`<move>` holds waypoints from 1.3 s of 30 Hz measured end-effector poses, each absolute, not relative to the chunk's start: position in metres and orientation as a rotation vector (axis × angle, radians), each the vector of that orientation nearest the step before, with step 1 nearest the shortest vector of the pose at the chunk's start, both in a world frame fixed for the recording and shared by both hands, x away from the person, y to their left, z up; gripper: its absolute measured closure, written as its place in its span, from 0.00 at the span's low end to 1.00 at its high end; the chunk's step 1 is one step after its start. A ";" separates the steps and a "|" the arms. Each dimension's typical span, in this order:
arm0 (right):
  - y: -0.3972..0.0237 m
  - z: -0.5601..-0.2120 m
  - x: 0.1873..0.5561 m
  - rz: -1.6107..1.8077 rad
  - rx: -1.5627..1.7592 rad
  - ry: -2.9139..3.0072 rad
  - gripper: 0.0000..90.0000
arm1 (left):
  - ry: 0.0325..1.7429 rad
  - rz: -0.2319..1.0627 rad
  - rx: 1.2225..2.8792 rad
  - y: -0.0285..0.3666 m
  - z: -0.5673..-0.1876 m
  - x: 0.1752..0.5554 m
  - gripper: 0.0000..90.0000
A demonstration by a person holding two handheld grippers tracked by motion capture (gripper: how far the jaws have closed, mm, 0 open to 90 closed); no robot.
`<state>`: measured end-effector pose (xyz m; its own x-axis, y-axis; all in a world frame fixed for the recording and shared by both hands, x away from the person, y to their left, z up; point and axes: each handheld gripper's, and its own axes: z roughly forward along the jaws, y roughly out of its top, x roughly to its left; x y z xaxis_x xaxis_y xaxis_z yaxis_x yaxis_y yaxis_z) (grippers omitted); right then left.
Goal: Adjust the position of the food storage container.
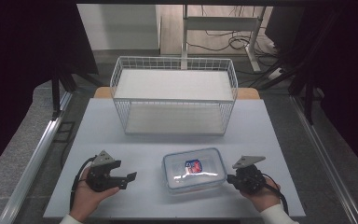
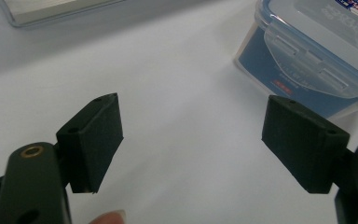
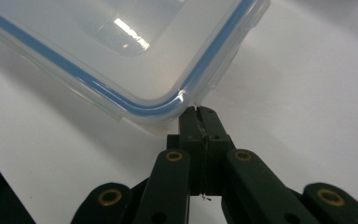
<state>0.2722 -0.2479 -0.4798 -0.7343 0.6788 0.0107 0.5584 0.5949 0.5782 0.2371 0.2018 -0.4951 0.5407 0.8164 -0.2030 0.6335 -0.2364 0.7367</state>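
While the left hand-held gripper (image 1: 129, 178) waits open left of the clip-lock food container (image 1: 194, 170), the right hand-held gripper (image 3: 199, 113), jaws together, noses its corner; rigid, light, slippery plastic, best gripped by the rim.

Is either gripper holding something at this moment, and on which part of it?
Nothing is held. The left gripper is open over bare table; the right gripper is shut, tips at the plastic container's corner.

Looks like a lab or test room, not a home: black curtains (image 1: 23, 70) hang around a plain white desk (image 1: 121, 140), metal frame rails (image 1: 37, 154) run along both sides, and loose cables (image 1: 223, 42) sprawl over the floor behind.
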 end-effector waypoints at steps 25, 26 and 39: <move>-0.182 -0.486 0.271 0.911 0.857 2.678 0.99 | 1.207 0.299 1.925 0.213 -0.495 0.240 0.23; -0.182 -0.486 0.271 0.917 0.860 2.679 0.99 | 1.209 0.298 1.926 0.213 -0.495 0.241 0.23; -0.211 -0.475 0.275 0.987 0.971 2.577 0.99 | 1.207 0.291 1.913 0.214 -0.493 0.240 0.23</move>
<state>0.2752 -0.2115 -0.4753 -0.7588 0.6505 0.0327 0.5058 0.5570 0.6587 0.2398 0.2138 -0.4934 0.5103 0.8301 -0.2248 0.6367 -0.1889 0.7476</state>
